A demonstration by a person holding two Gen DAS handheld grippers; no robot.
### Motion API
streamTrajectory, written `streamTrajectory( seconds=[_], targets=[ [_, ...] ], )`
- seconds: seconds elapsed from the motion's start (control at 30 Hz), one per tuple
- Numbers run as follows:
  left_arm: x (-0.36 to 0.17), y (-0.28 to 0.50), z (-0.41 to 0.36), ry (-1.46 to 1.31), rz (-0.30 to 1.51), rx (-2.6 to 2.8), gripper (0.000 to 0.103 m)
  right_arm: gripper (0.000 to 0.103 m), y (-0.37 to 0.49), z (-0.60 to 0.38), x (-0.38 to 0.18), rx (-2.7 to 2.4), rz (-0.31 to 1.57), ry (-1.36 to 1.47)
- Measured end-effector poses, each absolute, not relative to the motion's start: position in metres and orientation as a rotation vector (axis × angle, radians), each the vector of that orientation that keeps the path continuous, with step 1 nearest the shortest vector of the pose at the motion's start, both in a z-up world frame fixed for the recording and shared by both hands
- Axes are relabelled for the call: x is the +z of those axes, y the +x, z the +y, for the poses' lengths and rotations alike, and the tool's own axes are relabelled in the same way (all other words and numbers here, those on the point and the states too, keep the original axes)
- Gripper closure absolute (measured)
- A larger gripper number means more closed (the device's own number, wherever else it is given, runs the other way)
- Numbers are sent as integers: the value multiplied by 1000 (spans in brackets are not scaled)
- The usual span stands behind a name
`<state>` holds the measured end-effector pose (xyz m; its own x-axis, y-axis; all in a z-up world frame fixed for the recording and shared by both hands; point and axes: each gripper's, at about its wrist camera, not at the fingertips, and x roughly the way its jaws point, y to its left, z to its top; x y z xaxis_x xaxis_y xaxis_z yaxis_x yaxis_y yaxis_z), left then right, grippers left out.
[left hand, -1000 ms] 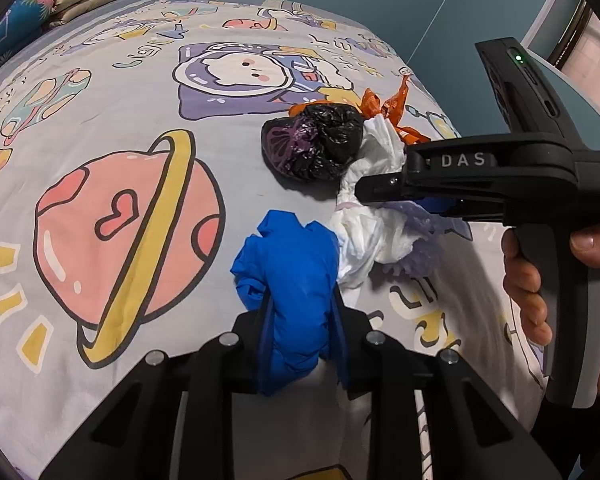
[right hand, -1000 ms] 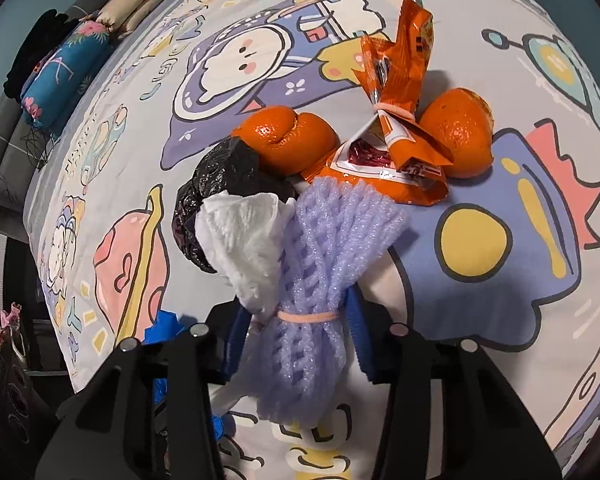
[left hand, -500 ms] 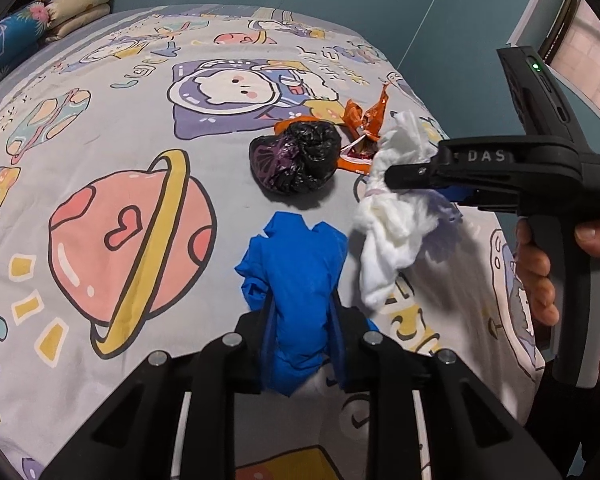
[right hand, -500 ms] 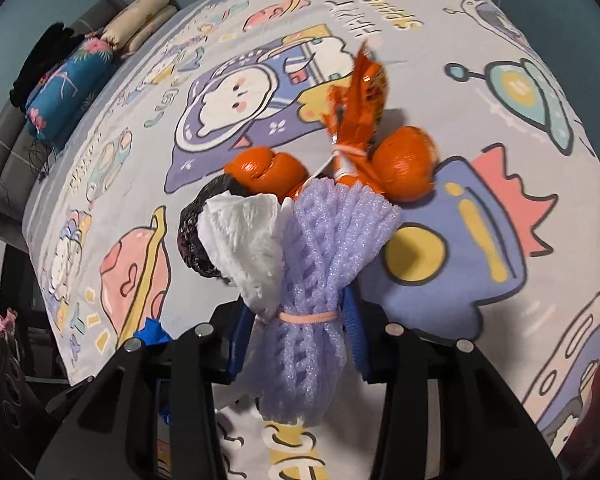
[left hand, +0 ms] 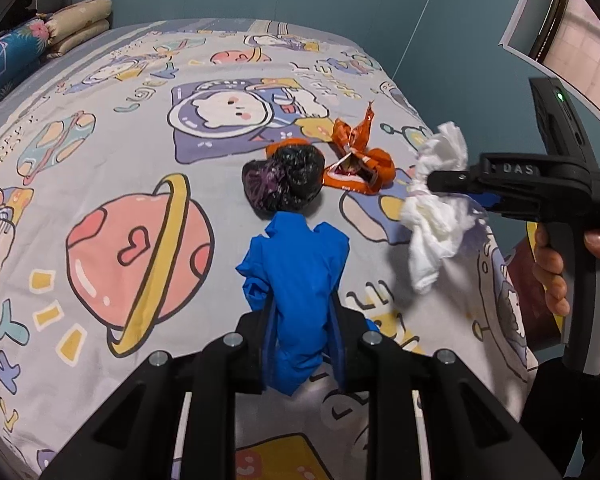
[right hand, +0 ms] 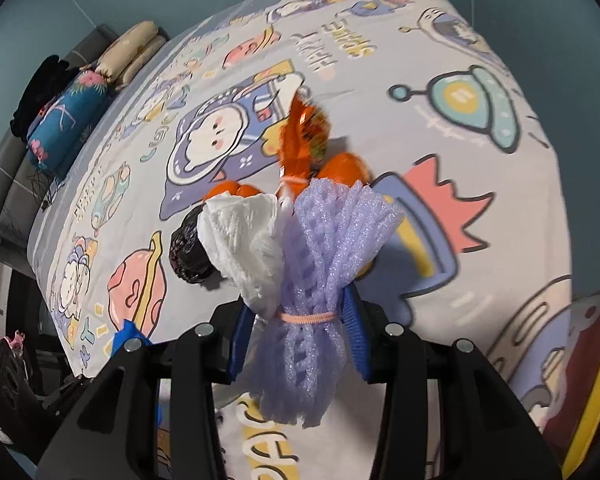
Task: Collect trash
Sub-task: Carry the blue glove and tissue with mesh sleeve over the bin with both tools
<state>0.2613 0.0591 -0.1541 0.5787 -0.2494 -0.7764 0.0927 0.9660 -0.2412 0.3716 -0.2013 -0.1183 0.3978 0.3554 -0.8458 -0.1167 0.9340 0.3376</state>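
The right gripper [right hand: 298, 334] has its jaws clamped on a purple foam net [right hand: 320, 280] and a white tissue [right hand: 246, 240], held above the bed [left hand: 100, 152]; squeezing firmly should keep the loose tissue from slipping. The left gripper [left hand: 302, 346] pinches a blue glove [left hand: 296, 276], low, pointing toward the black bag [left hand: 284, 184]. Beyond that bag lies an orange wrapper [left hand: 356, 160].
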Motion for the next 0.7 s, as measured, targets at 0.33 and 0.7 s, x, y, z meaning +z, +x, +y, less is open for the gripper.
streamTrajectory(
  seconds=[0.33,0.7],
  targets=[
    [-132,258,42,-145,910,-205,82,63,358,-253,-98,265,1074,293],
    [-105,257,10,-116,874,-237,82,63,327,-310,-68,233,1002,331]
  ],
)
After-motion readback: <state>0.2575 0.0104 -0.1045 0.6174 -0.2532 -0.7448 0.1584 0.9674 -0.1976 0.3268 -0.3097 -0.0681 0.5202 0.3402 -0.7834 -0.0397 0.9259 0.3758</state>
